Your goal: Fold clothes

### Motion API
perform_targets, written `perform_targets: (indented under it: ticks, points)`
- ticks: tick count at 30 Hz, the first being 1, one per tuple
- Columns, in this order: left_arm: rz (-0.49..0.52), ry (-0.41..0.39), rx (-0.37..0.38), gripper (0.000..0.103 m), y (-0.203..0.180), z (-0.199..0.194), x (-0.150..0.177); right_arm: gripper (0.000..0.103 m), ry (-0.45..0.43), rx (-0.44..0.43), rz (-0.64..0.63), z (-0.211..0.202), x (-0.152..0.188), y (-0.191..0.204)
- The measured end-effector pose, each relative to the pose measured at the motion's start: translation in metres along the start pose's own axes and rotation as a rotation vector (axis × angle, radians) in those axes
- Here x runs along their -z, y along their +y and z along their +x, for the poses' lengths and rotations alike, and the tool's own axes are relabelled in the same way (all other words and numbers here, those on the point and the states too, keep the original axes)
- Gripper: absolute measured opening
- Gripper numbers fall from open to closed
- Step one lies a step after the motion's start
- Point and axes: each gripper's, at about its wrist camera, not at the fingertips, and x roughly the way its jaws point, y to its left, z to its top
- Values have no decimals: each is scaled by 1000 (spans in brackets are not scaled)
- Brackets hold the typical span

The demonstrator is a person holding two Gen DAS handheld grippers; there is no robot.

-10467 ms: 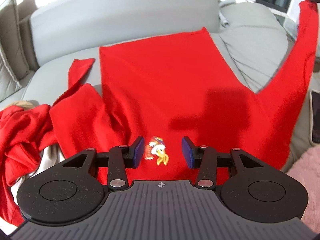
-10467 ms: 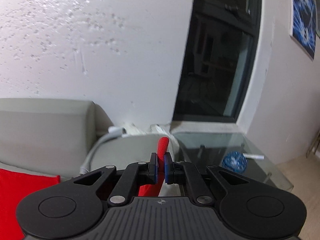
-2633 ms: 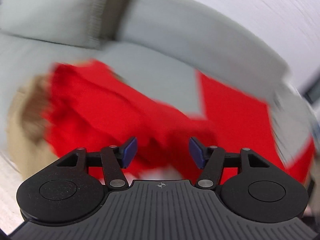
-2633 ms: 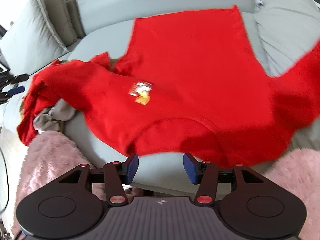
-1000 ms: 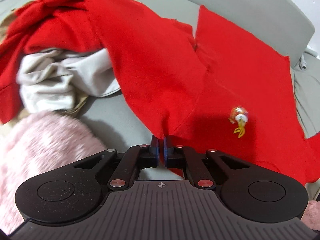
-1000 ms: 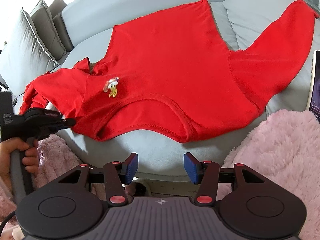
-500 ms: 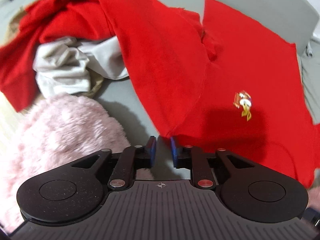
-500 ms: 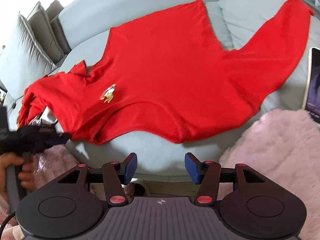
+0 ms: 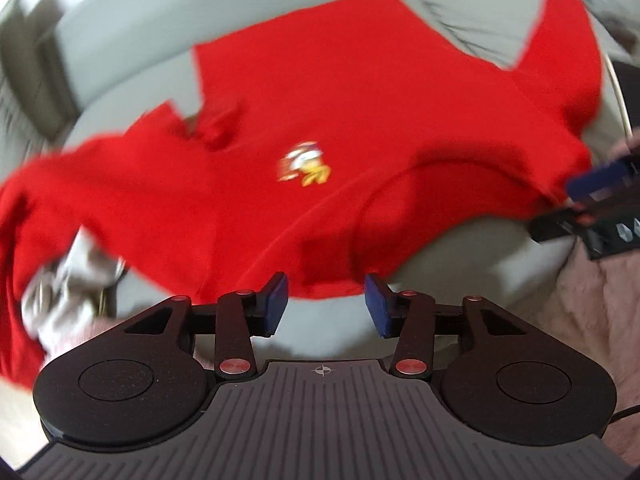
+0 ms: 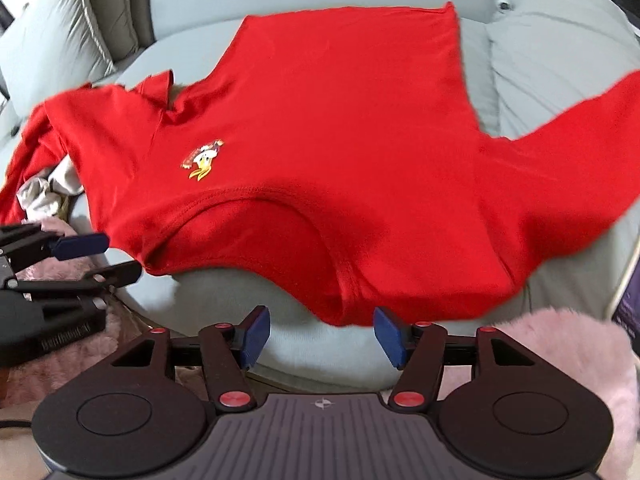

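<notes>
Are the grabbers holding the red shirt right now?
No. Both the left gripper and right gripper are open, the left's jaws just opened; the shirt lies loose on the sofa.

Each handheld tool is built of matte black plastic. On the left gripper (image 9: pixel 325 304), a ribbed grey-black deck is flanked by two round speckled housings, each marked with an embossed disc. Two black linkage arms are pinned with red-capped screws and tipped with blue pads (image 9: pixel 276 298). A small crosshair mark is printed at the deck's front edge. The right gripper (image 10: pixel 320 335) is made identically, with the same red screws and blue pads (image 10: pixel 253 334).
</notes>
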Motion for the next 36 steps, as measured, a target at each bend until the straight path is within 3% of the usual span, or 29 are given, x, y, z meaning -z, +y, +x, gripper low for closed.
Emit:
perform_targets:
  ticks: [2, 3, 5, 6, 7, 10, 16, 20, 22, 24, 29, 36]
  points:
    - [25, 7, 1, 45, -4, 7, -2, 58, 7, 7, -16, 6, -3, 2]
    - [30, 20, 10, 32, -6, 11, -3, 57, 11, 10, -24, 9, -4, 3]
    - [-6, 37, 45, 17, -4, 16, -4, 51, 32, 27, -32, 18, -5, 3]
    - [-17, 41, 52, 10, -3, 18, -4, 42, 37, 43, -29, 21, -5, 3]
    - [-18, 44, 50, 7, -3, 18, -4, 26, 43, 60, -26, 23, -5, 2]
    - [-20, 67, 44, 4, -1, 20, -4, 9, 54, 66, -27, 20, -5, 0]
    - [-18, 103, 50, 4, -4, 9, -1, 8, 94, 113, -127, 13, -3, 10]
    - [-21, 144, 55, 4, -3, 24, 0, 13, 131, 131, -138, 26, -1, 12]
    - [-41, 139, 80, 7, 2, 20, 0, 28, 145, 119, -123, 24, 1, 11]
    - [-71, 146, 106, 23, 7, 16, 3, 38, 145, 86, -88, 17, 5, 5]
    - [-141, 124, 125, 42, 18, -5, 15, 43, 79, 25, -2, -11, 15, -7]
    - [-223, 41, 87, 52, 34, -26, 10, 45, 35, 19, 8, -24, 18, -9]
